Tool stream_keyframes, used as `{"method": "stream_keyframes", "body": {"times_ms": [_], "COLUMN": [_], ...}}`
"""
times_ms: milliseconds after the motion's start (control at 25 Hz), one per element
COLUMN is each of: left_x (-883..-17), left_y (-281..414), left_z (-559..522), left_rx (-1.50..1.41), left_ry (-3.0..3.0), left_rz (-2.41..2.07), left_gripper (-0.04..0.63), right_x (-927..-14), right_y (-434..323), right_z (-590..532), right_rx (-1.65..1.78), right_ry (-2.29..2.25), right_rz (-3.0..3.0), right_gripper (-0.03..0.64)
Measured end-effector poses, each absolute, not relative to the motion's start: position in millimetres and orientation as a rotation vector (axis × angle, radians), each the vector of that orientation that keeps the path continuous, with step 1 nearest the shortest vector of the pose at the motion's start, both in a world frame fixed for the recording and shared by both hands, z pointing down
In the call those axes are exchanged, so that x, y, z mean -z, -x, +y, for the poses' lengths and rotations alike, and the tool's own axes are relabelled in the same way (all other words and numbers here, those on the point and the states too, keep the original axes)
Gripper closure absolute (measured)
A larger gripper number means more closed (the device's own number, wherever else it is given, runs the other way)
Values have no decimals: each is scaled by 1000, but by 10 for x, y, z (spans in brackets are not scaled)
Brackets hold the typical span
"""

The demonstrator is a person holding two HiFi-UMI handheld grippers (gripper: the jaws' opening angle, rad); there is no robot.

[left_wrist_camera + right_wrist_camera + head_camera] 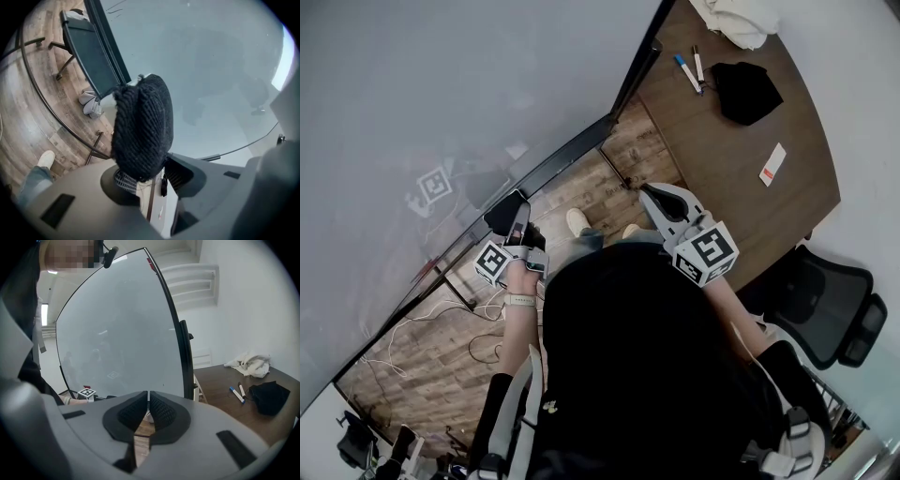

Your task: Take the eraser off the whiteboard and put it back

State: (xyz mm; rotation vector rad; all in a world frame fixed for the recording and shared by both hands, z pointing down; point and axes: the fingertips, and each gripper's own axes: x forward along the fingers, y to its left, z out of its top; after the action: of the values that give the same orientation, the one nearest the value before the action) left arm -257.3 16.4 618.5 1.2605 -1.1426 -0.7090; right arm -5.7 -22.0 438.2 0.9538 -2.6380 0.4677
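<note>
The eraser (143,126), a dark knitted block, stands between the jaws of my left gripper (151,165), close in front of the whiteboard (201,70). It lies against the left pad and meets the tip of the right jaw, so the left gripper is shut on it. In the head view the left gripper (517,217) holds the eraser (504,214) at the whiteboard's (441,112) lower edge. My right gripper (652,194) hangs further right, away from the board; it (148,404) is shut, with nothing between its pads.
A brown table (731,141) at the right carries two markers (689,70), a black cloth (745,91), a white cloth (736,19) and a small card (772,163). A black office chair (825,300) stands by it. Cables lie on the wooden floor (441,347).
</note>
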Motion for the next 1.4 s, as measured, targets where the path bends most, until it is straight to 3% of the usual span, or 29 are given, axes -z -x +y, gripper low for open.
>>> {"method": "stream_keyframes", "body": {"times_ms": [440,1000,1400], "left_x": [-6168,-6216,-6127], "left_y": [2518,2407,2519], "left_z": [217,263,146], "left_rx": [717,665,692], "left_ry": [-1259,-1290,-1296], "left_rz": [-1153,-1165,-1167], "left_gripper": [468,574,580], "right_x": [-4379,-4403,-4398], "right_y": [30,18,58], "right_z": [-225,-287,-328], "right_rx": [-461,-470,-472], "right_ry": [-920,-913,-912], "right_rz": [-2641,-2640,-2637], "right_gripper": [589,589,589]}}
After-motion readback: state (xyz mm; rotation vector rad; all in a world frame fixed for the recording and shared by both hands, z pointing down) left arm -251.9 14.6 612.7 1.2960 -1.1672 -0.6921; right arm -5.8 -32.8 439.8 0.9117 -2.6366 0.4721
